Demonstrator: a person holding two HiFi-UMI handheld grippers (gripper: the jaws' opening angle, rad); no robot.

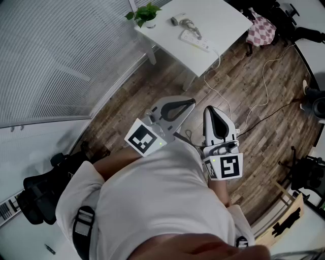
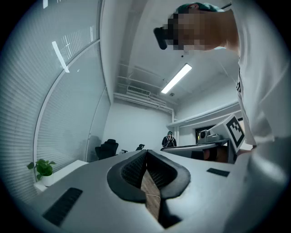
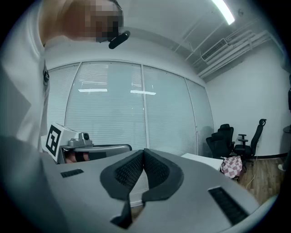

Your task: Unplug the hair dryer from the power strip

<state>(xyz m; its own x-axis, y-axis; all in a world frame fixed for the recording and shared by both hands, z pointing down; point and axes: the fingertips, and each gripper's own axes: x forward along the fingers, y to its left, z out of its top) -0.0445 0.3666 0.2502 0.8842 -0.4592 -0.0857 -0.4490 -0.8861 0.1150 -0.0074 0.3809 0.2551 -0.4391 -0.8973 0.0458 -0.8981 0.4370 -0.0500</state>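
Note:
A white table (image 1: 223, 23) stands far off at the top of the head view. On it lie a hair dryer (image 1: 180, 21) and a white power strip (image 1: 195, 41), with the dryer's cord running into the strip. Both grippers are held level, close to the person's body and well short of the table. My left gripper (image 1: 191, 102) is shut with nothing in it; its tips (image 2: 146, 152) meet. To its right, my right gripper (image 1: 209, 109) is also shut and empty (image 3: 144, 151).
A potted plant (image 1: 144, 14) sits on the table's left corner. The strip's white cable (image 1: 223, 99) trails over the wood floor. A chair with a checkered cloth (image 1: 261, 30) stands right of the table, and a black office chair (image 1: 40, 195) at lower left.

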